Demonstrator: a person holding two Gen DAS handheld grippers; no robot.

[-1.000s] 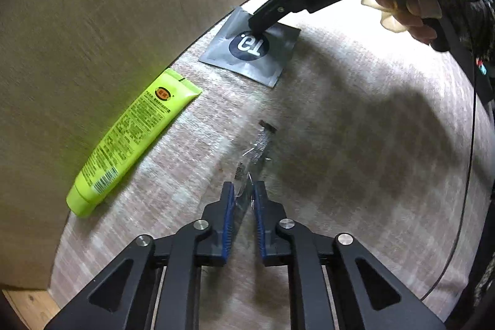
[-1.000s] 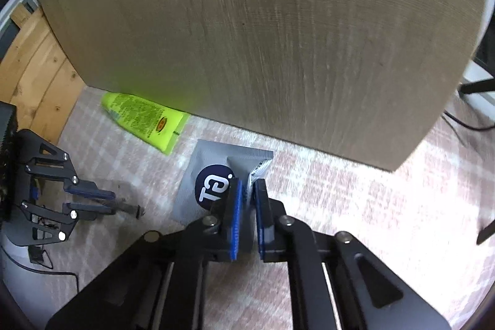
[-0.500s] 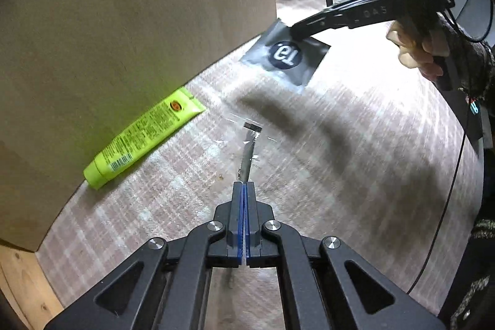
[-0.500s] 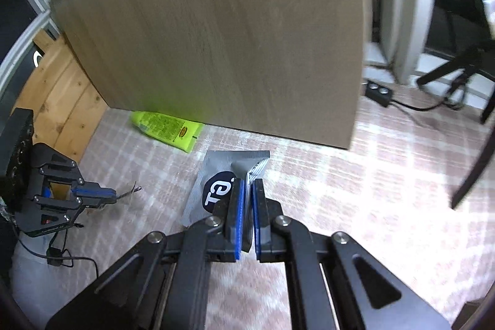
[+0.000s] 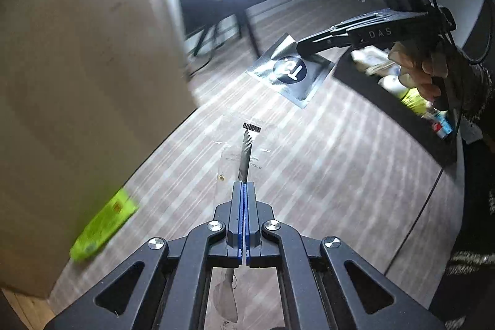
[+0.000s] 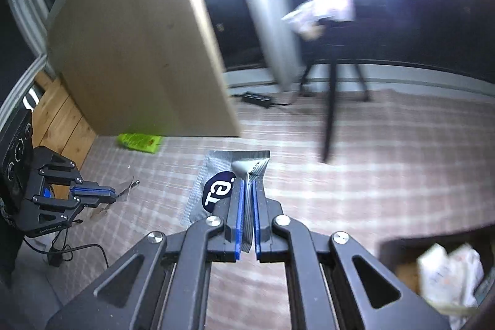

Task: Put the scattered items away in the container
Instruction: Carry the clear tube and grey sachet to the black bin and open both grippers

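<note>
My left gripper (image 5: 244,184) is shut on a clear plastic packet (image 5: 239,150) with a slim dark tool inside, held up off the checked cloth. My right gripper (image 6: 248,181) is shut on the corner of a grey foil sachet (image 6: 213,175) with a dark round logo, also in the air. In the left wrist view the right gripper (image 5: 300,46) carries the sachet (image 5: 290,71) beside the black container (image 5: 402,125). A lime-green tube (image 5: 102,224) lies on the cloth against the wooden panel. The left gripper (image 6: 114,193) shows at the left of the right wrist view.
A tall wooden panel (image 5: 77,82) stands along the left. The container (image 6: 399,246) holds several packets. A tripod leg (image 6: 329,119) and a power strip (image 6: 256,97) stand beyond the cloth. A person's hand (image 5: 423,73) grips the right tool. A bright ring light glares overhead.
Both grippers have risen from the cloth with their items, and the left jaws closed fully on the clear packet. The sachet swung rightward toward the container, which has come into view.
</note>
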